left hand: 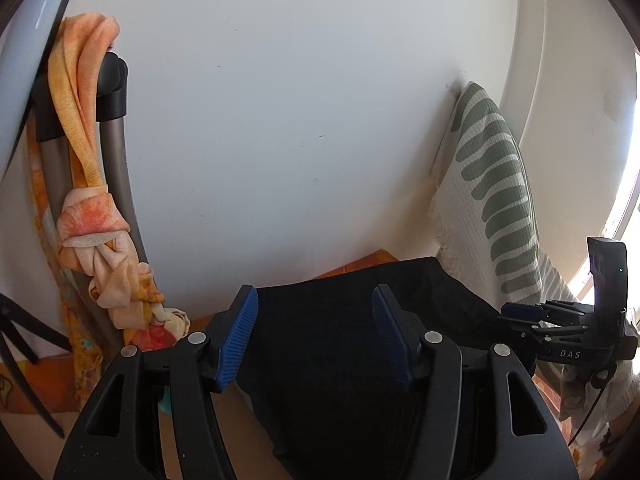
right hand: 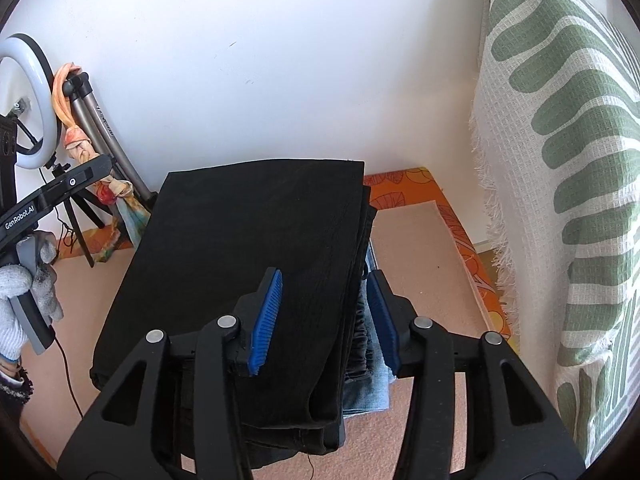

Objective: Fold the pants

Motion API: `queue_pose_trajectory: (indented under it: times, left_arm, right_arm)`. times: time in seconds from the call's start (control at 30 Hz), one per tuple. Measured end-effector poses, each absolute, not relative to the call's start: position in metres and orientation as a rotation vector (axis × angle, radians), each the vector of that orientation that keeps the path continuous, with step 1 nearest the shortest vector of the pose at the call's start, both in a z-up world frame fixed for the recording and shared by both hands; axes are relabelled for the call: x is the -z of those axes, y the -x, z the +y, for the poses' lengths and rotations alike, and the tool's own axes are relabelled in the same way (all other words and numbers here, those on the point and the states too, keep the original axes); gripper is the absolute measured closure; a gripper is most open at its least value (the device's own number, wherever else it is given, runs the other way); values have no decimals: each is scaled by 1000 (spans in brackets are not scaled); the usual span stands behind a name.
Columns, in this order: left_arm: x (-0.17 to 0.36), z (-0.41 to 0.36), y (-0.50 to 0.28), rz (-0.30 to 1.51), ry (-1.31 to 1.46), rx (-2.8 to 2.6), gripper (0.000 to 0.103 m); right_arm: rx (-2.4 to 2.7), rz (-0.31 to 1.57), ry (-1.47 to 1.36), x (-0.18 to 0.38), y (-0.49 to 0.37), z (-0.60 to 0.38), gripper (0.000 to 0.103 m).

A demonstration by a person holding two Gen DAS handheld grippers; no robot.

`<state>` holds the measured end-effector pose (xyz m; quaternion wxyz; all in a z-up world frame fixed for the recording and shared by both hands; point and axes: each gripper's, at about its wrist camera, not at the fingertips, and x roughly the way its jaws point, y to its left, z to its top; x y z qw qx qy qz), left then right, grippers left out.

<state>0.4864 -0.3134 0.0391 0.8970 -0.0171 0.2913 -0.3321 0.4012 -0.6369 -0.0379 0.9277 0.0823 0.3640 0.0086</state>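
Note:
The black pants (right hand: 248, 256) lie folded into a thick rectangle on top of a stack that includes light blue jeans (right hand: 370, 384). My right gripper (right hand: 324, 320) is open, its blue pads astride the stack's right edge. My left gripper (left hand: 316, 336) is open over the black pants (left hand: 340, 340), its pads apart with the fabric between and below them. The right gripper (left hand: 560, 320) also shows in the left wrist view at the far right. The left gripper's body (right hand: 48, 196) shows at the left of the right wrist view, held by a gloved hand.
A pink carpet (right hand: 420, 256) with an orange patterned border lies under the stack. A white wall (right hand: 280, 60) stands close behind. A green-and-white woven cloth (right hand: 560, 160) hangs at the right. A tripod with a ring light (right hand: 28, 100) and a knotted orange scarf (left hand: 96, 200) stand at the left.

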Motion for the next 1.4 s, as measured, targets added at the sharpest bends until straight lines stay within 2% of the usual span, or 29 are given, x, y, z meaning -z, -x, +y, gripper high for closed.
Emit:
queue_pose_trajectory:
  times: [0.07,0.23,0.37,0.67,0.77,0.9,1.0,1.17,1.4]
  left_arm:
    - [-41,-311,-481,608,35,696,44]
    - [-50,-297,-459,603,43,712,42]
    - [-62,-284,-434,595,47,721,42]
    - [-85,-253,-364,573,38,740,26]
    - [-91,-246,-340,563,24,741,25]
    - [-102,-229,-308,549,54,747,21]
    - [-109,-220,-285,541,61,748,18]
    - [-109,-207,-250,531,34,723,13]
    - [-83,-186,-213,586,35,683,12]
  right_arm:
    - [-3,724,-178,33,-393,-637,43]
    - [17,694,-197,19,-369,-632,41]
    - [35,664,-188,7,-345,-621,33]
    - [38,618,-176,-20,-290,-586,26]
    - [46,604,-152,-25,-269,-569,17]
    - [53,577,-135,-32,-239,-547,14]
    - [72,553,-152,-35,-218,-533,3]
    - [123,536,-158,-34,-189,-509,0]
    - [153,527,-178,-24,-151,-487,0]
